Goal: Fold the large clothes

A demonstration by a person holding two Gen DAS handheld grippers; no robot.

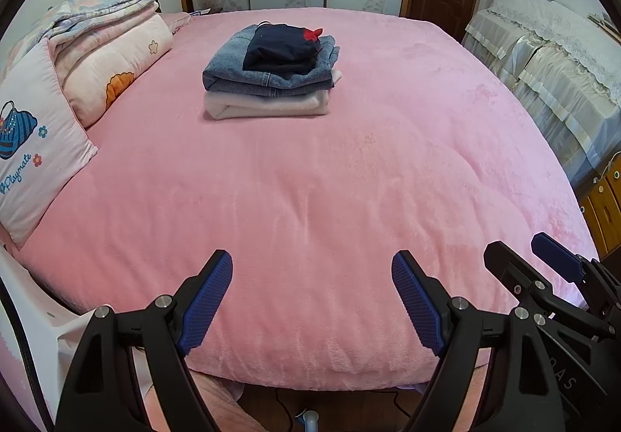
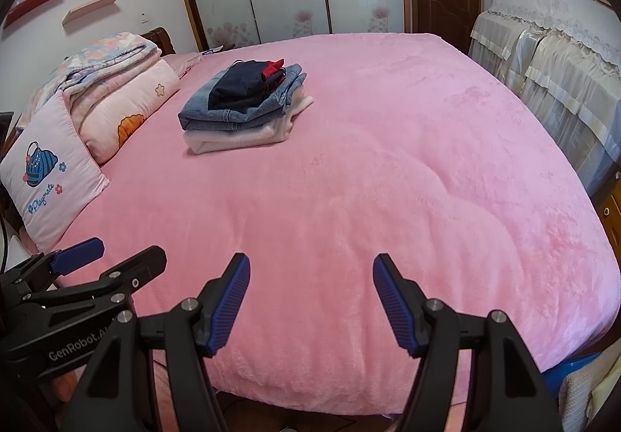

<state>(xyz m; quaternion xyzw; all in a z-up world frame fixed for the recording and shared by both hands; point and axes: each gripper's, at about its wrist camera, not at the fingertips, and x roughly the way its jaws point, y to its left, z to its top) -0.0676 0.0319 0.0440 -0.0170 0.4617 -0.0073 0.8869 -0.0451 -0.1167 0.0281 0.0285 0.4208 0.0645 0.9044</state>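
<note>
We held the left hand-held gripper and right hand-held gripper with jaws apart and empty over the near edge of the bed; the folded clothes sat stacked well beyond, mid-bed. We judged the pile wanted only squaring with gentle nudges. Only the right view showed the wall shelves

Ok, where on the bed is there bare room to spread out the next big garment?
The near half of the pink bedspread is bare, from the folded stack down to both open grippers. The right side, toward the draped furniture, is bare too. The left edge is crowded with a pillow and folded quilts.
</note>
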